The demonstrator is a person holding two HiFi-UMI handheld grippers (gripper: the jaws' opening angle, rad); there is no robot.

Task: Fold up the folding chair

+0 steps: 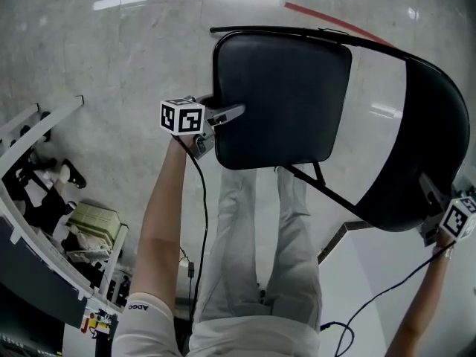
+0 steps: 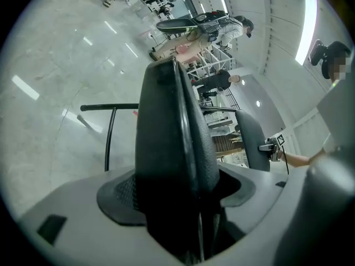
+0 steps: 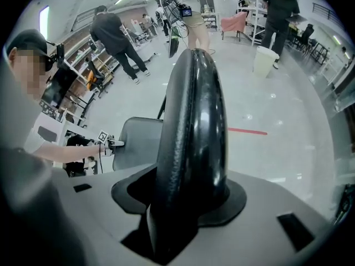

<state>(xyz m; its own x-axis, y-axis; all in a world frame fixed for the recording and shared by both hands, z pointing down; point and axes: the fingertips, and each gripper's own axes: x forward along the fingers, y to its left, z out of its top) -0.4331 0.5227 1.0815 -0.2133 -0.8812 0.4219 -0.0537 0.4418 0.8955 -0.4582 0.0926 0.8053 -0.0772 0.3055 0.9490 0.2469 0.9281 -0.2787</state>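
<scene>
- While the folding chair (image 1: 297, 31) stands on the floor (image 1: 111, 65) at twelve o'clock of the person's legs (image 1: 253, 244), its seat (image 1: 279, 103) is tipped up, with the backrest (image 1: 435, 140) at three o'clock of it. I judge it part-folded.
- Left gripper (image 1: 227, 116) is clamped on the seat's nine-o'clock edge, probably to swing the seat toward the backrest.
- Right gripper (image 1: 430, 199) pinches the backrest's five-o'clock rim, likely steadying the frame against that swing.
</scene>
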